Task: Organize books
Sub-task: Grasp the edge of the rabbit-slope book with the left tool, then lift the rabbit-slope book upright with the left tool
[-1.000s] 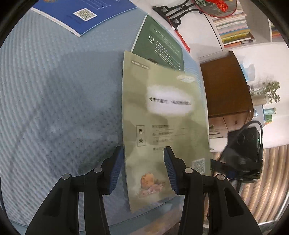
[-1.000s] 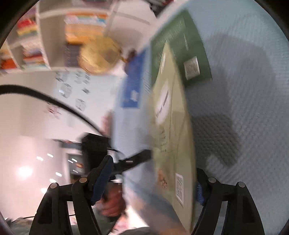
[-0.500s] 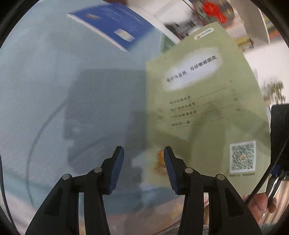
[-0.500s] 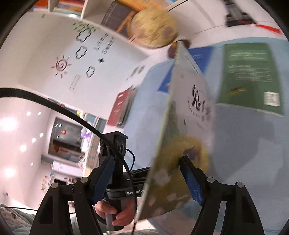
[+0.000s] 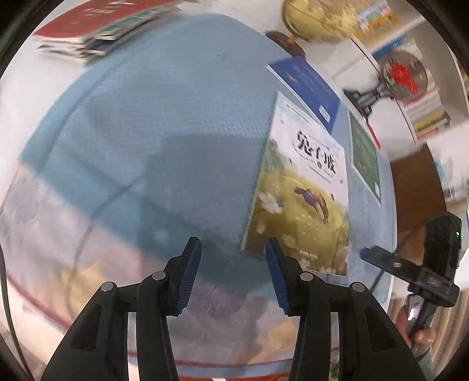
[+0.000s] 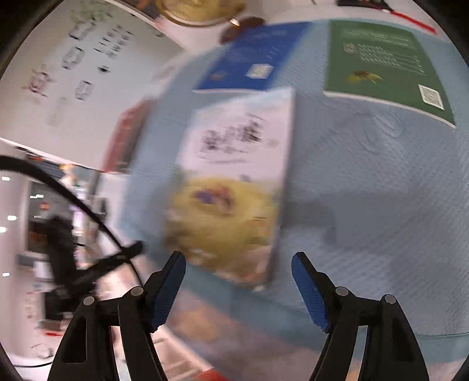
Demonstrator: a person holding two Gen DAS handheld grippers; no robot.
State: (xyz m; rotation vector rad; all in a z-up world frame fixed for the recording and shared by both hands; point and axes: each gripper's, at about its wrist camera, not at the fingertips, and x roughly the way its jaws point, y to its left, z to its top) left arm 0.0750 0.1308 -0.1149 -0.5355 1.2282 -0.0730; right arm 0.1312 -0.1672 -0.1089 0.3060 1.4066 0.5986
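A picture book [image 5: 304, 202] with a yellow meadow and black title lies front cover up on the blue cloth [image 5: 164, 123]. My left gripper [image 5: 233, 272] hovers just left of the book's near corner, open, with only cloth between its fingers. In the right wrist view the same book [image 6: 234, 190] is blurred and sits just beyond my right gripper [image 6: 239, 290]. Its jaws are closing, with nothing between the pads. A blue book [image 6: 252, 58] and a green book [image 6: 384, 64] lie flat farther back.
A stack of books topped by a red one [image 5: 96, 29] sits at the far left beside the cloth. A globe [image 5: 319, 17] and a red ornament on a black stand [image 5: 401, 76] stand behind the books. The right gripper's black body [image 5: 433, 281] is at the right edge.
The picture book has turned from back cover to front cover up and is out of the right gripper's jaws. Both views have swung left across the cloth. The right jaws have narrowed.
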